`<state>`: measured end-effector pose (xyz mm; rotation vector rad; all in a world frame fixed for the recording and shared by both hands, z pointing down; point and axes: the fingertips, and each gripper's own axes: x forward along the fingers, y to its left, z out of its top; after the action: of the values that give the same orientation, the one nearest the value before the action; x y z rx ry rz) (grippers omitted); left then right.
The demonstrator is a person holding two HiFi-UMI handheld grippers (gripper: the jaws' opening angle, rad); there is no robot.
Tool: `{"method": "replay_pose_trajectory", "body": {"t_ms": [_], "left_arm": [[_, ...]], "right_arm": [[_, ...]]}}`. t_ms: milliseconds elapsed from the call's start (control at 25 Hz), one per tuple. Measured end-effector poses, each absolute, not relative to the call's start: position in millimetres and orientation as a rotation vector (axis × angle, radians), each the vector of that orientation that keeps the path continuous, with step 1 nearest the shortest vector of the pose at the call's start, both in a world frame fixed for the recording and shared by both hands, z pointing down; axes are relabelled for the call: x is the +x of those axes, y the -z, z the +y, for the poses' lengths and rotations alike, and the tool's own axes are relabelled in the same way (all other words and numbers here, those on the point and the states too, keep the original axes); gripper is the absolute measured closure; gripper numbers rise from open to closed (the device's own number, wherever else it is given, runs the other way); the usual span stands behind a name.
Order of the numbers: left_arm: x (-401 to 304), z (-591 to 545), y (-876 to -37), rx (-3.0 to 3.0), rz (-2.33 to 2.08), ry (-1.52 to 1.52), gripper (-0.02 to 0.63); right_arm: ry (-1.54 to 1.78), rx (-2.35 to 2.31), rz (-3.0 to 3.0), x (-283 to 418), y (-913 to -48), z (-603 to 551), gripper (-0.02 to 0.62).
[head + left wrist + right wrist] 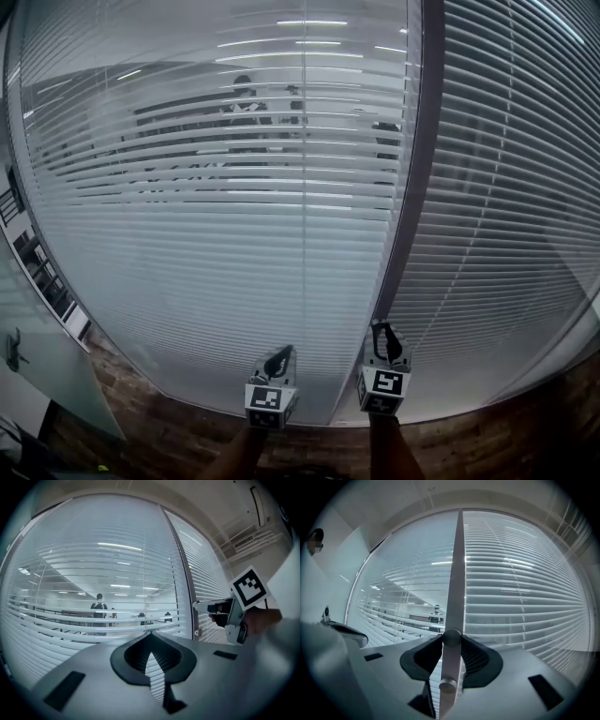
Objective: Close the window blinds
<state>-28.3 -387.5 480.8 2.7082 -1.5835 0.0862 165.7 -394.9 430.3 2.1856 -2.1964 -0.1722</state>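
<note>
Two panes of white slatted blinds sit behind glass. The left blind has its slats tilted, so the room beyond shows through; the right blind looks more closed. A grey upright frame bar divides them. My right gripper is at the foot of this bar. In the right gripper view the bar carries a round knob between my right gripper's parted jaws, and a second knob sits lower. My left gripper hangs before the left pane, its tips together and empty.
Beyond the glass stands a person among office desks. A brick-patterned floor runs under the window's base. A glass door with a handle is at the far left. The right gripper also shows in the left gripper view.
</note>
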Motion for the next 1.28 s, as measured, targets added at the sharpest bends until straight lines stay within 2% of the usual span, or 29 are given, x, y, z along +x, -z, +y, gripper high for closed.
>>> {"method": "replay_pose_trajectory", "body": {"t_ms": [480, 680, 1280], "left_arm": [[-23, -389, -483, 2.711, -1.574, -0.086, 0.606], [-23, -388, -484, 2.7, -1.569, -0.08, 0.606], [-8, -387, -480, 2.715, -1.531, -0.057, 0.606]], "right_arm": [[0.216, 2.132, -2.199, 165, -428, -395, 0.468], [0.468, 1.999, -1.994, 159, -426, -395, 0.469], [0.948, 1.503, -1.487, 155, -432, -395, 0.469]]}}
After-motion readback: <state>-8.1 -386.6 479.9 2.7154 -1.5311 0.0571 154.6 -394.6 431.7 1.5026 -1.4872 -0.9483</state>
